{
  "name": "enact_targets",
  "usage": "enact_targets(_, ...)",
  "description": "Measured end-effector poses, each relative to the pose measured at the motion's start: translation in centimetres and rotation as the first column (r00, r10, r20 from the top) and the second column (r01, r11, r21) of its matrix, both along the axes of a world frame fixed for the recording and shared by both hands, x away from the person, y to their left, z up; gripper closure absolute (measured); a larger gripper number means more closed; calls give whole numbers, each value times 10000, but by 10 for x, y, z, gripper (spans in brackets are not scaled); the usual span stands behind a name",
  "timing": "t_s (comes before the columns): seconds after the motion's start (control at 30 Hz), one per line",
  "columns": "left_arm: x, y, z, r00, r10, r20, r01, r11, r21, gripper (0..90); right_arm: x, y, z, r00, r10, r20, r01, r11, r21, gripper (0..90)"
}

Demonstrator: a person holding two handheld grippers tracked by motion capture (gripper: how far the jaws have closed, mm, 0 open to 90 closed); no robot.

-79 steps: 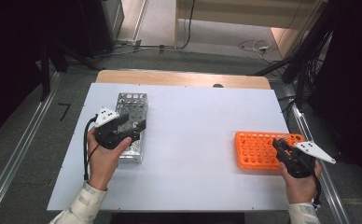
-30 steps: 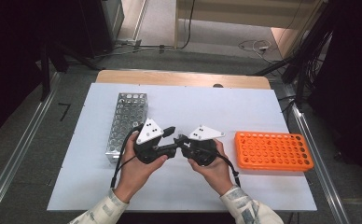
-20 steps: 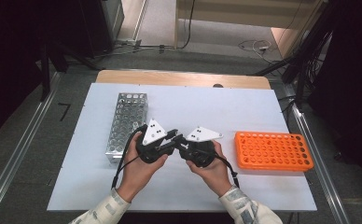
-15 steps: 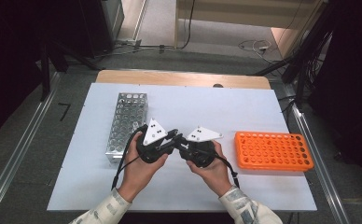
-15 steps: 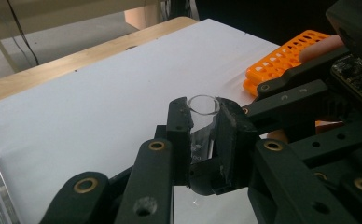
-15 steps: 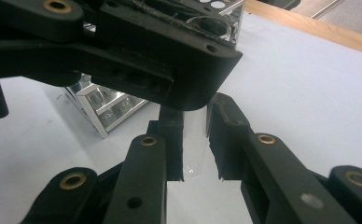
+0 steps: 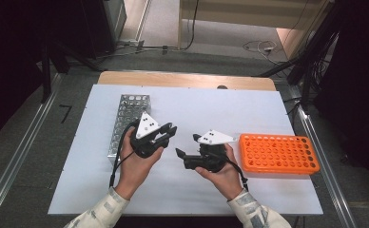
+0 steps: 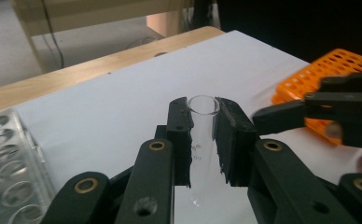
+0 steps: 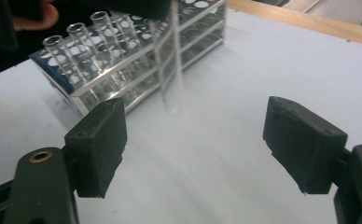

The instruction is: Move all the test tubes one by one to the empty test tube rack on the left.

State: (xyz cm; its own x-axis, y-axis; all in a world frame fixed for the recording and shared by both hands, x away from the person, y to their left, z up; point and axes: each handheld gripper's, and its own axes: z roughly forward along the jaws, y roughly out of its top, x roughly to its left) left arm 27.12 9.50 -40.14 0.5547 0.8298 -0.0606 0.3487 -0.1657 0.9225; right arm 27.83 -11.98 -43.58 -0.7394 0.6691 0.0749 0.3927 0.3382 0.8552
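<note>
Two grippers meet mid-counter, between metal rack (image 7: pixel 129 121) & orange rack (image 7: pixel 278 153). Left gripper (image 8: pixel 202 135) clamps a clear glass tube (image 8: pixel 201 122). Right gripper (image 9: pixel 193 140), jaws just sprung wide w/ nothing between, sits just beside it.

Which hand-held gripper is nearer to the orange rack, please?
Right. The right hand-held gripper sits just beside the orange rack; the left hand-held gripper is farther, near the metal rack.

A clear glass test tube (image 8: pixel 198 140) sits clamped between the two black pads of the left gripper (image 8: pixel 202 133), its open round mouth level with the pad tips and its rounded bottom reaching back toward the gripper's body. From the right gripper (image 9: pixel 193 144), the tube (image 9: pixel 170 70) hangs ahead of the wide-spread jaws, slightly tilted, touching neither pad.
</note>
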Motion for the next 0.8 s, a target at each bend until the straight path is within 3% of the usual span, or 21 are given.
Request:
enact_targets(0.33, 17, 26, 15, 9945, 1046, 84, -1043, 9942, -262, 764, 2, -28, 4, 9982, -593, 86, 591, 9982, 127, 206)
enact_targets(0.53, 25, 41, 14, 9882, 1532, 77, -1529, 9878, -288, 764, 2, -37, 3, 9966, -817, 41, 817, 9966, 85, 210)
enact_targets(0.7, 26, 50, 14, 9791, 2022, 200, -2022, 9793, 1, 764, 2, -39, 3, 9963, -857, 22, 857, 9963, 49, 211)
enact_targets(0.8, 26, 56, 15, 9675, 2503, 362, -2514, 9673, 327, 764, 2, -39, 3, 9962, -865, 32, 865, 9962, 43, 212)
